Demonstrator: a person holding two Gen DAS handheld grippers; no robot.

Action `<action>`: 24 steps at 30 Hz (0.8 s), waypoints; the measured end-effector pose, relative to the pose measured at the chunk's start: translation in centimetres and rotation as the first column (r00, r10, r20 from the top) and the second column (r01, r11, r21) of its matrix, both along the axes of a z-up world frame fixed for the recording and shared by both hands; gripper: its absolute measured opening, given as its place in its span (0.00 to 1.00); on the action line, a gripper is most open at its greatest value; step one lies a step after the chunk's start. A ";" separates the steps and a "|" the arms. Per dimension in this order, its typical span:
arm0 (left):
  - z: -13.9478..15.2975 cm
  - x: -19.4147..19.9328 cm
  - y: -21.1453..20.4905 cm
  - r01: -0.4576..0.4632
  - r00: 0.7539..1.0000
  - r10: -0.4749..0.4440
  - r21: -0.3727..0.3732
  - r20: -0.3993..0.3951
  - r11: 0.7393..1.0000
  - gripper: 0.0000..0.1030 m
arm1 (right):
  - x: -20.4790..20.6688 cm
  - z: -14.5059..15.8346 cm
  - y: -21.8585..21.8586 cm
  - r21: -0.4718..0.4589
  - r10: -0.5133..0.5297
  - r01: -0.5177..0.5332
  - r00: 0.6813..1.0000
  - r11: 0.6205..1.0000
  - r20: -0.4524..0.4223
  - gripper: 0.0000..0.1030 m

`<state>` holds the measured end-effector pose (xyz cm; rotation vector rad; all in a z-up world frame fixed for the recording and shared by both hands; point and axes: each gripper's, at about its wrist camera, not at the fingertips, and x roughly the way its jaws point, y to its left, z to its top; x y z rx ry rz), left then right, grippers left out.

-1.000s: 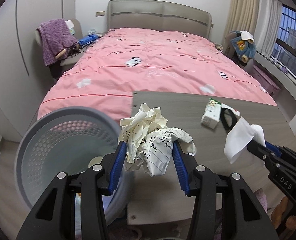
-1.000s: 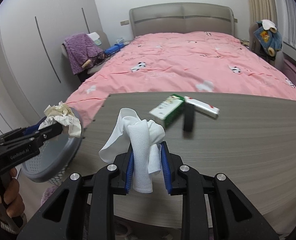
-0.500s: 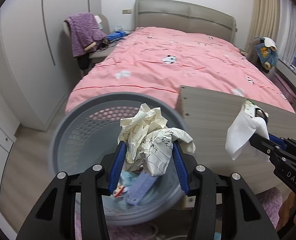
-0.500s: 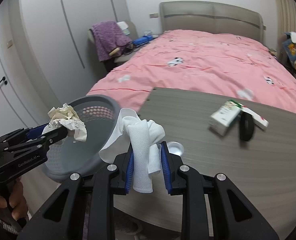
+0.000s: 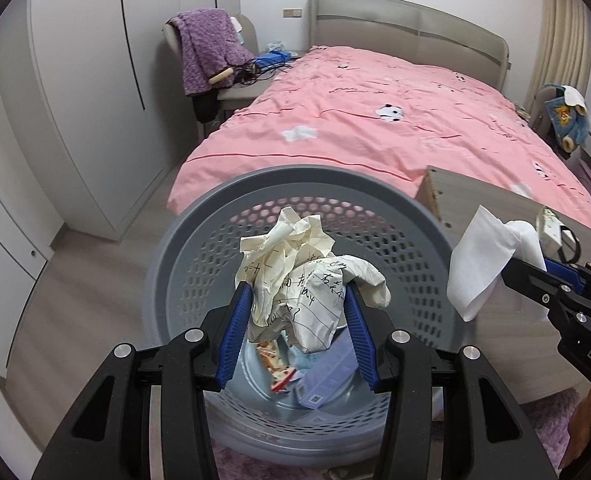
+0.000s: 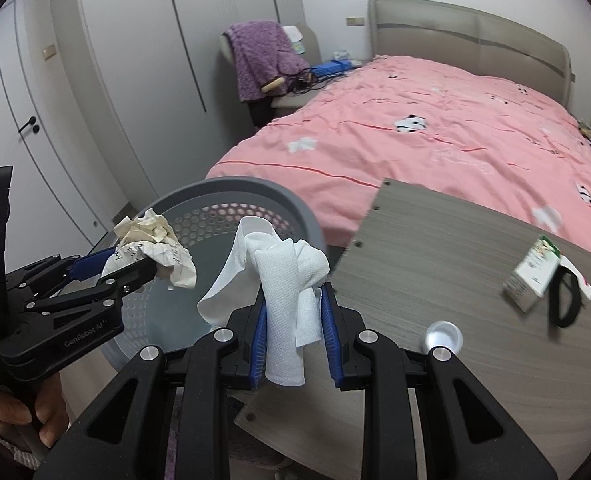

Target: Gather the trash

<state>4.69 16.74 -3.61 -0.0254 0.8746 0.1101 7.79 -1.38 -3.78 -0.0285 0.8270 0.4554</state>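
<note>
over the grey perforated bin (image 5: 199, 256), the left gripper (image 5: 299, 320) is hanging with its blue pads pressing in on a wad of crumpled paper (image 5: 307, 280), cream sheets and lined sheets with handwriting bunched together. the wad is sitting directly above the bin's mouth, not touching the rim. down inside the bin, a red-and-white wrapper (image 5: 277, 368) and a pale blue packet (image 5: 327, 372) are lying on the bottom.

just to the right of the bin, the right gripper (image 6: 293, 320) is pinching a white tissue (image 6: 283, 280) between narrow jaws, the tissue folding over the top of the pads and drooping down between them. it is hovering over the corner of the wood-grain table (image 6: 455, 280), right beside the bin's rim, with the loose flap of tissue reaching toward the bin.

further along the table a small green-and-white carton (image 6: 531, 276) is lying tilted, a black band (image 6: 563, 300) is resting against it, and a small round silver cap (image 6: 443, 334) is sitting near the right gripper's finger. a person's hand (image 6: 35, 424) is gripping the left gripper's handle at the lower left of the right wrist view.

behind it all a bed with a pink cover (image 5: 395, 120) is filling the room, and a purple blanket (image 5: 207, 48) is draping over a chair.
</note>
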 end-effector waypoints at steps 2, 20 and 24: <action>-0.2 0.1 0.6 -0.014 1.000 0.014 0.007 -0.002 1.000 0.45 | 0.2 -0.2 0.8 -0.004 0.017 -0.017 1.000 1.000 -0.006 0.24; -1.1 1.0 3.4 -0.087 0.996 0.087 0.000 -0.013 0.996 0.54 | 2.0 -1.1 5.0 -0.036 0.094 -0.094 0.996 0.995 -0.013 0.33; -1.0 0.6 3.8 -0.106 0.994 0.106 0.001 -0.011 0.994 0.61 | 1.7 -0.8 4.9 -0.032 0.089 -0.089 0.996 0.996 0.002 0.45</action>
